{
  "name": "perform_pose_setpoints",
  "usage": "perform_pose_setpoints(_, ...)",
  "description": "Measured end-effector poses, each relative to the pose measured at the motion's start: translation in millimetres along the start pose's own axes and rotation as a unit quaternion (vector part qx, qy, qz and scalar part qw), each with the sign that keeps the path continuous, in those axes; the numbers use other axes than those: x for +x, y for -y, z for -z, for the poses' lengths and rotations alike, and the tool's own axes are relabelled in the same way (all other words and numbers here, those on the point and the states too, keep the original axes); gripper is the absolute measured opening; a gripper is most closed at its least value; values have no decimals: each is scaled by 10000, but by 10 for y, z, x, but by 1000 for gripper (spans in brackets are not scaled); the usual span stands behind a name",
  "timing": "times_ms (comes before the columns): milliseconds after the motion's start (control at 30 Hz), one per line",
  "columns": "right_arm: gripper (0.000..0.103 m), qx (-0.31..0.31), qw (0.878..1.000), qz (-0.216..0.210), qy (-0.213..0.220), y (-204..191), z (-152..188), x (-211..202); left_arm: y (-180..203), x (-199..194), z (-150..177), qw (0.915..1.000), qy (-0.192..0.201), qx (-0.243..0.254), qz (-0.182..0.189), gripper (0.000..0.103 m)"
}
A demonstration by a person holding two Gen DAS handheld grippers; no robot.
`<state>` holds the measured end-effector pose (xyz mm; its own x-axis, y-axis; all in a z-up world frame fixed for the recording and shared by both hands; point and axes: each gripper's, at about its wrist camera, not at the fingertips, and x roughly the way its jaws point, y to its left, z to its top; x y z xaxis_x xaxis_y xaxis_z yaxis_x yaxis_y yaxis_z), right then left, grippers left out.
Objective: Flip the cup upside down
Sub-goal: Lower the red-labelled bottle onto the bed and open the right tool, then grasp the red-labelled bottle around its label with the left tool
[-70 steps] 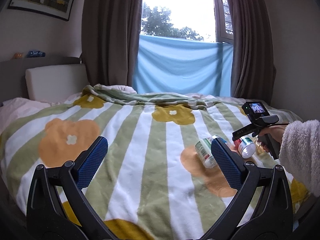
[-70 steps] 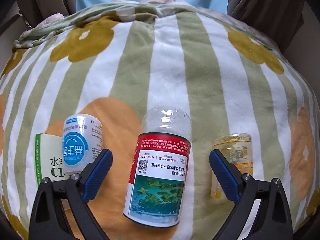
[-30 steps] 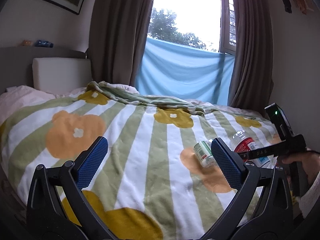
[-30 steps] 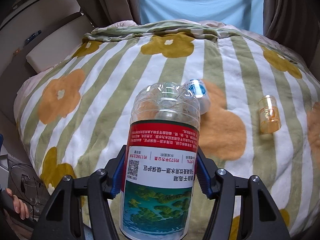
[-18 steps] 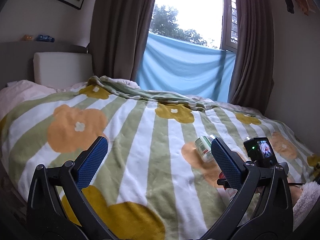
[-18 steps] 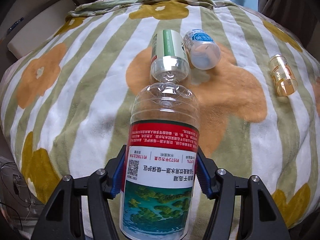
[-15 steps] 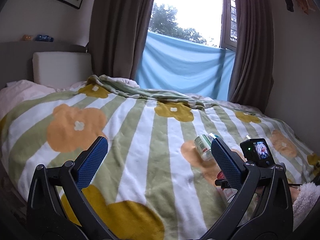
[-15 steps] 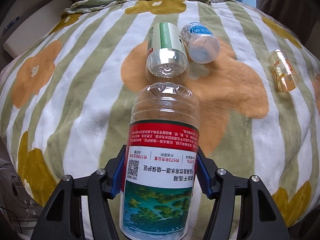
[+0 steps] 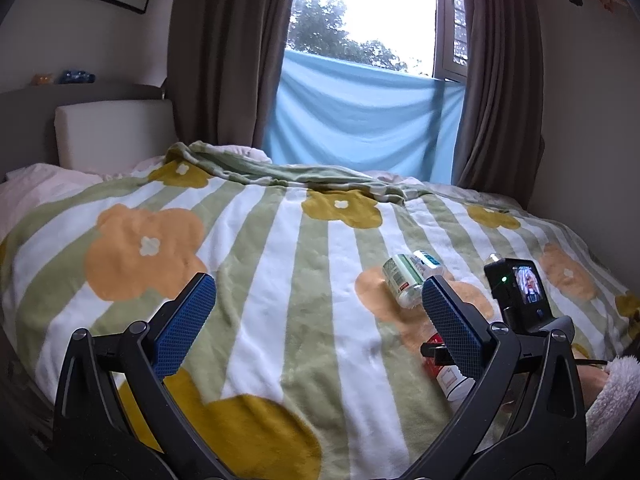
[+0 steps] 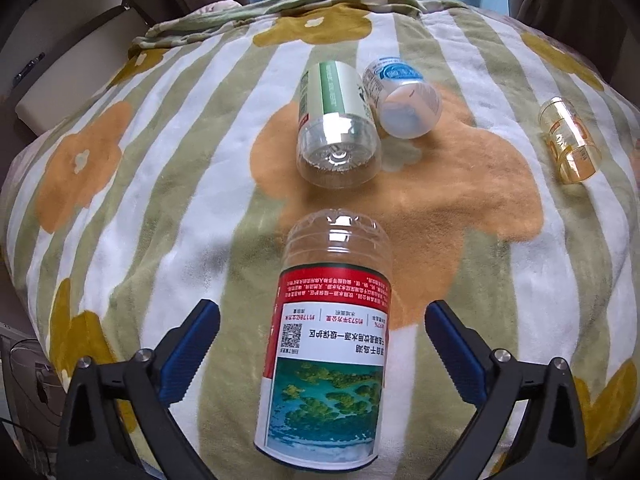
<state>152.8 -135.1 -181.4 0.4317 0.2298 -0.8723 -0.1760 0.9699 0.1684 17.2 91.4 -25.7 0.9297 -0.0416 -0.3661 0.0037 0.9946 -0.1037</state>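
Right claw point(image 10: 322, 342): its blue pads stood wide apart, one on each side of the cup and clear of it, gripping nothing.
Cup point(image 10: 326, 344): a cut-off clear plastic bottle with a red, white and sea-green label, standing on the blanket between the right pads with its ridged closed end on top and the label print inverted; it leaned a little. From the left wrist camera only a red and white strip of it point(image 9: 444, 372) showed behind the left claw's right pad.
Left claw point(image 9: 316, 320): pads held wide apart over the bed, nothing between them.
Sleeve point(image 9: 612, 396): a fluffy white cuff at the right edge, just behind the right gripper's small lit screen point(image 9: 528, 286).
Blanket point(image 10: 160, 184): green and white stripes with orange and mustard flowers, covering the bed.
Green-labelled cup point(image 10: 336, 124): lying on its side beyond the standing cup, clear base facing the camera.
Blue-labelled cup point(image 10: 402, 96): on its side, touching the green-labelled one on its right.
Amber cup point(image 10: 570, 140): on its side, well apart to the right.
Far end: a light blue cloth point(image 9: 360, 120) hung across the window between brown curtains point(image 9: 224, 60).
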Motion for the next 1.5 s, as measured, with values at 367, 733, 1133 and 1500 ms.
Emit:
perform_pose_setpoints(367, 102, -616, 9783, -428, 1931, 155, 212, -1334, 586, 432, -527, 9921, -777, 799, 575, 103)
perform_pose_setpoints(733, 102, -598, 9522, -412, 2967, 743, 602, -1745, 1477, 1669, -160, 9345, -3251, 1124, 919, 103)
perform_pose_setpoints(1133, 103, -449, 9474, -623, 3107, 1126, 863, -1718, 1781, 2720, 660, 8332, -5405, 1163, 71, 102)
perform_pose_setpoints(1500, 103, -108, 9493, -714, 3060, 1360, 946, -1663, 1766, 2850, 1046, 7929, -6068, 429, 362, 67)
